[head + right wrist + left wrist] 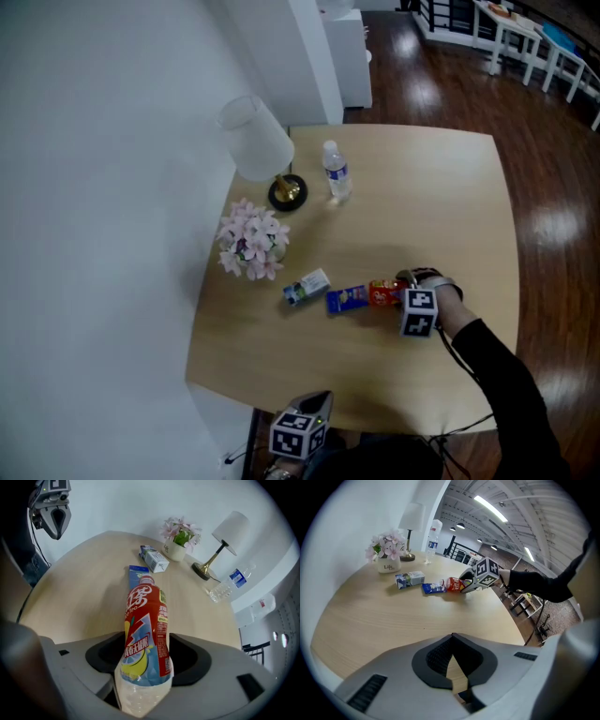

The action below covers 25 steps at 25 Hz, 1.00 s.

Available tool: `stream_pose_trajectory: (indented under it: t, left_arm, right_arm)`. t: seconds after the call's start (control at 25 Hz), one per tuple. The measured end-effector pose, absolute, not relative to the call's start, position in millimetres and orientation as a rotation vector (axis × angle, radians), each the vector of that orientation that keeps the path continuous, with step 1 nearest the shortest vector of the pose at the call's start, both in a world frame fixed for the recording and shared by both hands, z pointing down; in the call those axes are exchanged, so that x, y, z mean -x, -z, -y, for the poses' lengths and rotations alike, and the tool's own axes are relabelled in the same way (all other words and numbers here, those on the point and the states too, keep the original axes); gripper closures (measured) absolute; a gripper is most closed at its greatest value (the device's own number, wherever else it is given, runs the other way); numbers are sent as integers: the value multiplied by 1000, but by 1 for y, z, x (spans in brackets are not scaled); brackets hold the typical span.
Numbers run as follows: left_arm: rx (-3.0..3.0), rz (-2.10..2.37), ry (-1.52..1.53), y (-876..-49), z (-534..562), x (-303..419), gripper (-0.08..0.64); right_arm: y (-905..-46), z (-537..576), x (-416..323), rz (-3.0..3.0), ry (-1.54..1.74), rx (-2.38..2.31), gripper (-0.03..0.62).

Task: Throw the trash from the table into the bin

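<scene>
A red-labelled drink bottle (384,293) (145,634) lies on the wooden table (422,206), and my right gripper (401,289) (143,667) is shut on its lower half, cap pointing away. The bottle's cap touches a blue snack packet (346,298) (136,570). Just beyond the packet lies a small blue-and-white carton (307,287) (153,558). My left gripper (314,408) (452,639) hangs shut and holds nothing at the table's near edge, well short of the trash. From there it sees the bottle (453,584), the packet (433,588) and the carton (409,579). No bin is in view.
Along the wall side of the table stand a white-shaded lamp (258,141), a clear water bottle (337,172) and a pot of pink flowers (251,242). Dark wooden floor (553,216) lies to the right, with white furniture (525,37) at the far right.
</scene>
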<state>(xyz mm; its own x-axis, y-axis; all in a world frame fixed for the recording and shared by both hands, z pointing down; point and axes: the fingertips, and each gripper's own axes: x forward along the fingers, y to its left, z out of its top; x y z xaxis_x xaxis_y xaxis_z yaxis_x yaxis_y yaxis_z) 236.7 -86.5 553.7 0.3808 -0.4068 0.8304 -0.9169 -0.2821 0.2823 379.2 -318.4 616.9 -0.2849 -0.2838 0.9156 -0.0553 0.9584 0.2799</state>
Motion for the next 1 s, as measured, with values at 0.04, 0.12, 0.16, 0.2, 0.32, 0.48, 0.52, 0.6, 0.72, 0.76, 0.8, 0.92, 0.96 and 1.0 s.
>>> stream_pose_trajectory:
  t: [0.04, 0.12, 0.16, 0.2, 0.32, 0.48, 0.52, 0.6, 0.72, 0.76, 0.8, 0.92, 0.96, 1.0]
  left_arm:
    - [-1858, 1148, -821, -554, 86, -236, 555]
    - [-1863, 1150, -818, -554, 86, -236, 555]
    - [-1867, 1152, -817, -553, 86, -236, 555]
    - [-1870, 1154, -815, -552, 86, -236, 555]
    - [-1886, 1165, -803, -547, 87, -234, 555]
    - [-1919, 1176, -776, -540, 85, -233, 555]
    - [-1927, 1179, -772, -538, 83, -232, 555]
    - [-1939, 1189, -760, -533, 79, -228, 555]
    - [-1953, 1214, -734, -527, 70, -219, 555]
    - [-1955, 1224, -725, -525, 66, -215, 555]
    - [-1956, 1236, -716, -524, 62, -211, 555]
    - [-1938, 1273, -694, -520, 46, -195, 555]
    - [-1930, 1287, -687, -520, 40, -189, 555]
    - [-1921, 1302, -679, -519, 35, -182, 555]
  right_arm:
    - [-617, 318, -378, 1867, 220, -255, 285]
    - [-614, 315, -379, 1888, 206, -266, 293]
    - [-611, 312, -379, 1898, 196, -274, 298]
    - [-607, 310, -379, 1908, 183, -282, 301]
    - [-592, 299, -377, 1941, 150, -306, 302]
    - [-579, 276, -377, 2001, 76, -350, 308]
    - [-576, 269, -375, 2016, 60, -357, 308]
    - [-566, 250, -368, 2042, 32, -368, 308]
    - [-557, 222, -351, 2097, -85, -422, 310]
    - [-553, 213, -345, 2121, -138, -447, 310]
    - [-550, 204, -337, 2145, -187, -469, 310]
    - [-540, 173, -310, 2202, -308, -509, 310]
    - [-538, 164, -299, 2219, -345, -517, 310]
    - [-536, 155, -289, 2236, -380, -521, 310]
